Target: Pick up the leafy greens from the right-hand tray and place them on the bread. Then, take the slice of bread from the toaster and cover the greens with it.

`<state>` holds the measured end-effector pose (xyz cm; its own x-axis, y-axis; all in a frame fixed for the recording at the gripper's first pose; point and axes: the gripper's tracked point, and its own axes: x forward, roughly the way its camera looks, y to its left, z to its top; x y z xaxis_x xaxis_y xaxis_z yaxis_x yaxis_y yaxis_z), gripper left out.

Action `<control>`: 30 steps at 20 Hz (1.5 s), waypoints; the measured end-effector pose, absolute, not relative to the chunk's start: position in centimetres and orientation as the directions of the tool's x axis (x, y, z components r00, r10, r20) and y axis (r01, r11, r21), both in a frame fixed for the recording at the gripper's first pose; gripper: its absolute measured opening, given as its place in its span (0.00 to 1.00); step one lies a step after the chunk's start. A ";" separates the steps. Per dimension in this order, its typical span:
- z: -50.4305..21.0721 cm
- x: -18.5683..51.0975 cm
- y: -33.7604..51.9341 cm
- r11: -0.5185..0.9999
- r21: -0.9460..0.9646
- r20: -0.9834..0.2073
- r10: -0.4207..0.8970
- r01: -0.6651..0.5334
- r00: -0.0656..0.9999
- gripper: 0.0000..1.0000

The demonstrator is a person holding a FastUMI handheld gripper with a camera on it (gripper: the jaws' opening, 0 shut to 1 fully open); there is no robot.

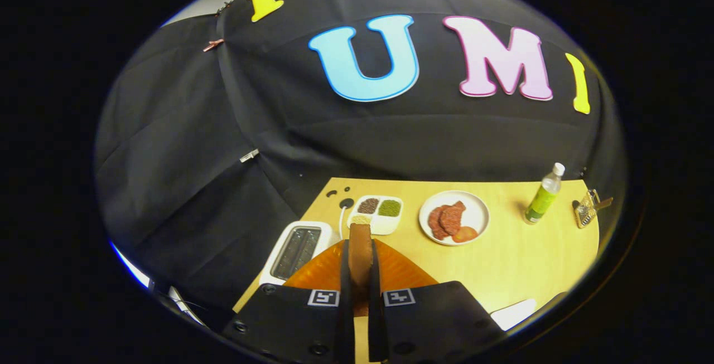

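A toaster [295, 252] sat at ten o'clock, a plate [479, 220] at one; the tongs [360, 275] clenched the bread slice [360, 250] upright between them.

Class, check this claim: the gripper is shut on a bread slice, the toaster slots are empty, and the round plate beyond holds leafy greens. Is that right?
Not quite. In the gripper view, the gripper is shut on the bread slice and the toaster slots look empty, but the plate holds reddish-brown meat slices, not leafy greens.
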<state>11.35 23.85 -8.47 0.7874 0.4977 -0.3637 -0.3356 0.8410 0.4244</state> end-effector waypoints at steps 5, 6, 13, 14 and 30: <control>-14.3 9.4 18.6 0.860 0.451 -0.422 0.440 -0.238 0.792 0.14; -15.7 9.0 17.9 0.863 0.458 -0.437 0.429 -0.215 0.791 0.14; -24.3 6.9 17.9 0.828 0.551 -0.503 0.432 -0.107 0.749 0.14; -25.0 6.8 18.4 0.814 0.573 -0.501 0.442 -0.097 0.744 0.14; -35.9 6.1 13.8 0.862 0.505 -0.650 0.350 0.039 0.674 0.55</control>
